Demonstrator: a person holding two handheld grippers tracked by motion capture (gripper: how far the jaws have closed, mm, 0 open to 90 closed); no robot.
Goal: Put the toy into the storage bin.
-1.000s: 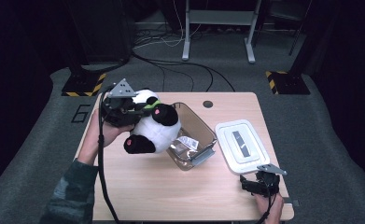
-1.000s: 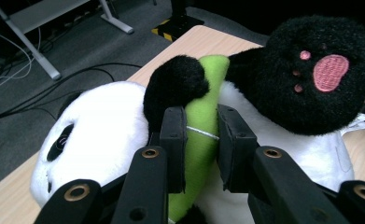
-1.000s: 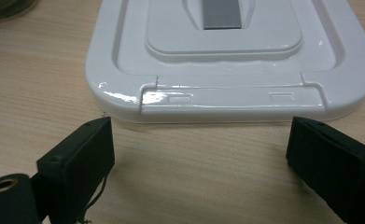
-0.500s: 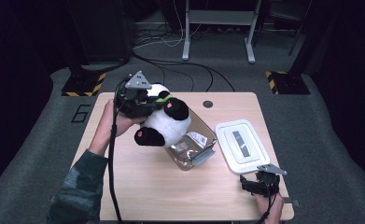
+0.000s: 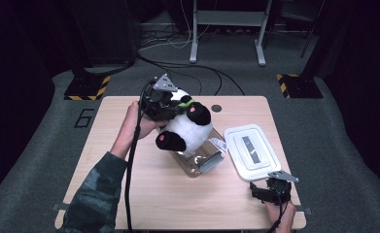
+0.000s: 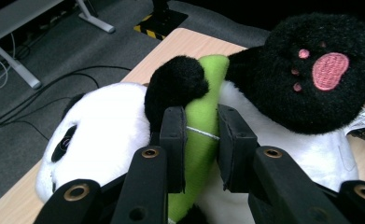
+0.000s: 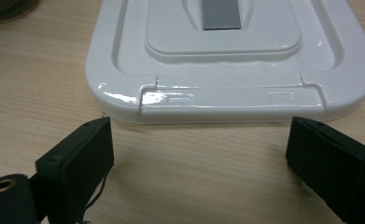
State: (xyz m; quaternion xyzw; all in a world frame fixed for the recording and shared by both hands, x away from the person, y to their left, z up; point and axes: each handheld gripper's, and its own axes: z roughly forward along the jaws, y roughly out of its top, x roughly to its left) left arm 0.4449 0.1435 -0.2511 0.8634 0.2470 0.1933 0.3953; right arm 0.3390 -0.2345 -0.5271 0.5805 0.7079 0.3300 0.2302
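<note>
Nearest me, my right claw (image 5: 271,190) is resting low at the near right corner of the worktop (image 5: 144,194), its jaws gaping wide and gripping nothing; in the right gripper view they are framing the near edge of the white lid (image 7: 231,60), which is lying flat just beyond them and not being touched. My right hand is keeping low behind it, idle. Farther in, my left forearm in its patterned sleeve (image 5: 97,194) is reaching up from the near left edge, the wrist bending inward. My left claw (image 6: 202,149) is closing on the panda (image 5: 185,127), pinching the green strip (image 6: 203,135) at its neck between both jaws, with a black paw (image 6: 175,84) just above the pinch and a pink-soled foot (image 6: 329,70) off to one side. The panda is hanging tilted in the air, over the far left part of the clear bin (image 5: 202,160), which is sitting open mid-worktop just left of the lid. I am judging the job as about half done: the panda is being carried and is arriving above the bin, but lowering it in, letting go, and fitting the lid are all waiting.
</note>
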